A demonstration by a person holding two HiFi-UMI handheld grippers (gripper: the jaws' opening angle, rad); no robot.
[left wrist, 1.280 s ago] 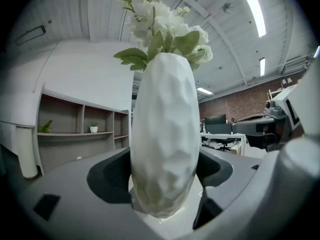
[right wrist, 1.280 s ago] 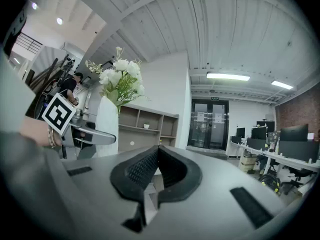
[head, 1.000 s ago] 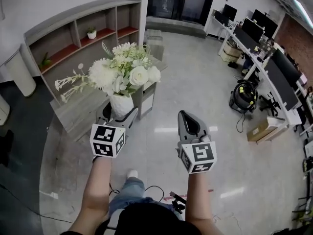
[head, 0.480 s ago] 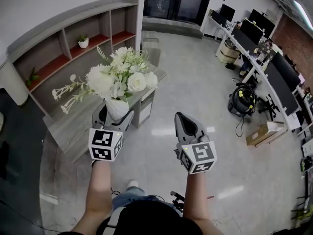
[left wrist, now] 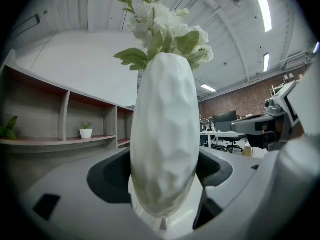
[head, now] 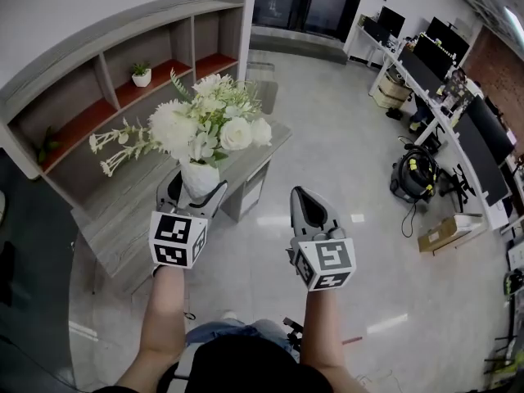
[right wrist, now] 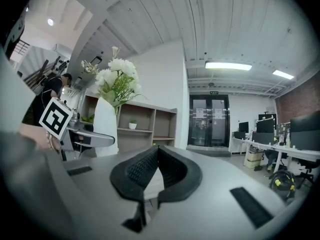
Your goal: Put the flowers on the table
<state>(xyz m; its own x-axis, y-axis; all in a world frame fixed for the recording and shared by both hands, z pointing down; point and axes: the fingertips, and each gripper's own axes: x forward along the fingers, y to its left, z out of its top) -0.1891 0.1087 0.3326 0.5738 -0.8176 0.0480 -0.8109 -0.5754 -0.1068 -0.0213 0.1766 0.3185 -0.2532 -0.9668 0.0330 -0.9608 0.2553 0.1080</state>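
Note:
A white vase [head: 199, 178] of white flowers [head: 205, 121] is carried upright in the air. My left gripper [head: 193, 196] is shut on the vase, and in the left gripper view the vase [left wrist: 164, 134] fills the space between both jaws. My right gripper [head: 307, 205] is shut and holds nothing; its jaw tips meet in the right gripper view [right wrist: 157, 151]. The grey table [head: 147, 199] lies just ahead and below the vase. From the right gripper view the flowers [right wrist: 116, 79] and the left gripper [right wrist: 90, 136] show at the left.
A curved wooden shelf unit [head: 123, 64] with a small potted plant [head: 142, 74] stands behind the table. A vacuum cleaner [head: 413, 178], a cardboard box [head: 446, 232] and desks with monitors [head: 458, 97] line the right side. Glossy floor [head: 327, 154] spreads ahead.
Both grippers and the vase have travelled forward toward the table and shelf, which now sit closer and lower in the head view. Both grips are unchanged.

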